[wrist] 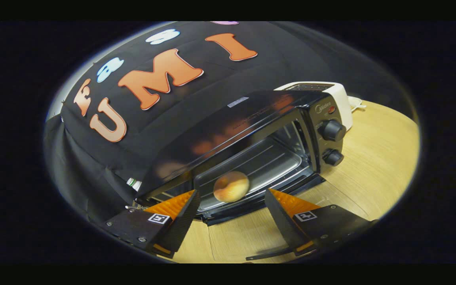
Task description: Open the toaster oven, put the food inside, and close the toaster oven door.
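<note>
The gripper (231, 204) has its two fingers spread wide apart and holding nothing, the left finger (180, 221) and the right (285, 221) framing the mouth of the glossy black toaster oven (251, 118). Between and just ahead of the fingertips sits the round golden-brown bread roll (231, 187), resting on the silvery metal baking tray (259, 170) inside the open cavity, so the food appears to be placed already. Beyond the right finger are the oven's two black control knobs (333, 142), and past them a white pop-up toaster (331, 95) on the pale wooden tabletop (370, 166). The oven's dark door (236, 215) seems to lie folded down just under the fingertips. The remaining step is probably closing it: draw back clear of the roll, get under the door's front edge, and swing it up evenly until it seats.
</note>
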Demonstrator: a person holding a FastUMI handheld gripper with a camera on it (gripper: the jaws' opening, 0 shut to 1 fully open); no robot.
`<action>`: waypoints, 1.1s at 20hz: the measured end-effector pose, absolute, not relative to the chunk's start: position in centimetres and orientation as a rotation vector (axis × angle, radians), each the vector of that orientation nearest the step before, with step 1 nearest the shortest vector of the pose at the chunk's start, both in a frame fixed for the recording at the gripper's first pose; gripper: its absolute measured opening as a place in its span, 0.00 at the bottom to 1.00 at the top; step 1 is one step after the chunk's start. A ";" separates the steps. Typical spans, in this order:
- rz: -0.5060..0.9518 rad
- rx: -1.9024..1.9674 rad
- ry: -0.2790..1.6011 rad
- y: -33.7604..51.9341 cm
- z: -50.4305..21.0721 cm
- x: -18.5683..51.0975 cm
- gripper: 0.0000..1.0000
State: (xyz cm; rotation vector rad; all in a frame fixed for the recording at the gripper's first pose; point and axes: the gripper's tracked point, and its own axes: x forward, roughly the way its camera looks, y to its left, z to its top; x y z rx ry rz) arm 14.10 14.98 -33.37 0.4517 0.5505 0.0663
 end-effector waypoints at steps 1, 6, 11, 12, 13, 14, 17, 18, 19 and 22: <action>0.067 0.436 0.544 14.7 -33.0 13.6 0.98; 0.055 0.334 0.500 13.1 -31.2 10.0 0.98; 0.076 0.213 0.510 12.7 -31.5 5.5 0.98; 0.077 0.179 0.515 12.6 -31.8 4.7 0.99; 0.076 0.139 0.519 12.3 -32.2 4.0 0.98; 0.077 0.101 0.525 12.0 -32.6 3.1 0.98; 0.091 0.025 0.577 11.7 -34.5 0.6 0.98; 0.094 0.001 0.599 11.4 -35.3 -0.1 0.98; 0.095 -0.025 0.617 11.3 -36.3 -0.4 0.99; 0.100 -0.103 0.678 10.7 -38.6 -1.9 0.98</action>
